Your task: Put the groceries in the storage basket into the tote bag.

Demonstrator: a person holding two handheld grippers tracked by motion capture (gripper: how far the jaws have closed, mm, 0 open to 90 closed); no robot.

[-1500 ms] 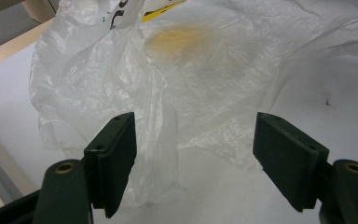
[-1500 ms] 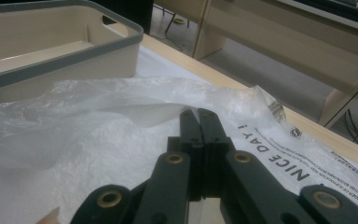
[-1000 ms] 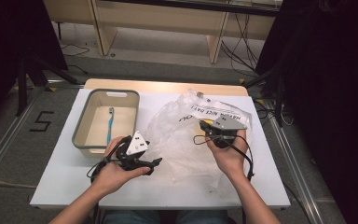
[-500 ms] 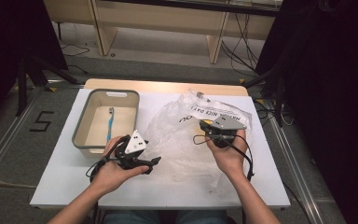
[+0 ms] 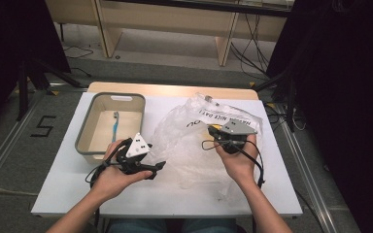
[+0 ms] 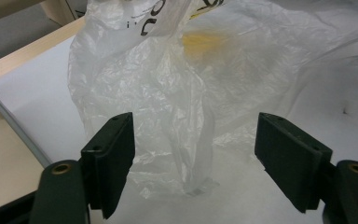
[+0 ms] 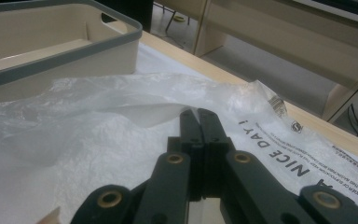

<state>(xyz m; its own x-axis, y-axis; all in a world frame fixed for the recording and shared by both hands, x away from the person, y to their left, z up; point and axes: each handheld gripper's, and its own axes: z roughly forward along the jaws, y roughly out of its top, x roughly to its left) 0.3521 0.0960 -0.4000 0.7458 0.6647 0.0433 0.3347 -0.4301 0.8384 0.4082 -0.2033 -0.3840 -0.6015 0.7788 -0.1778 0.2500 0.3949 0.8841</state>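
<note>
A: Bag (image 5: 194, 141) at table centre; my right gripper (image 7: 198, 122) pinches its film, jaws fully closed.

B: Left gripper (image 6: 193, 154), at its eight o'clock, gapes empty. Tugging could tear the film.

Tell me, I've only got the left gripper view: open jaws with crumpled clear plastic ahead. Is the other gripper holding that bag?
Observer: Yes. The right gripper is shut on a fold of the plastic bag, as the right gripper view shows.
Operator: What's beside the bag?
Observer: A grey-rimmed bin stands at its left in the high view.
Operator: Anything in it?
Observer: A blue toothbrush lies on its floor.
</note>
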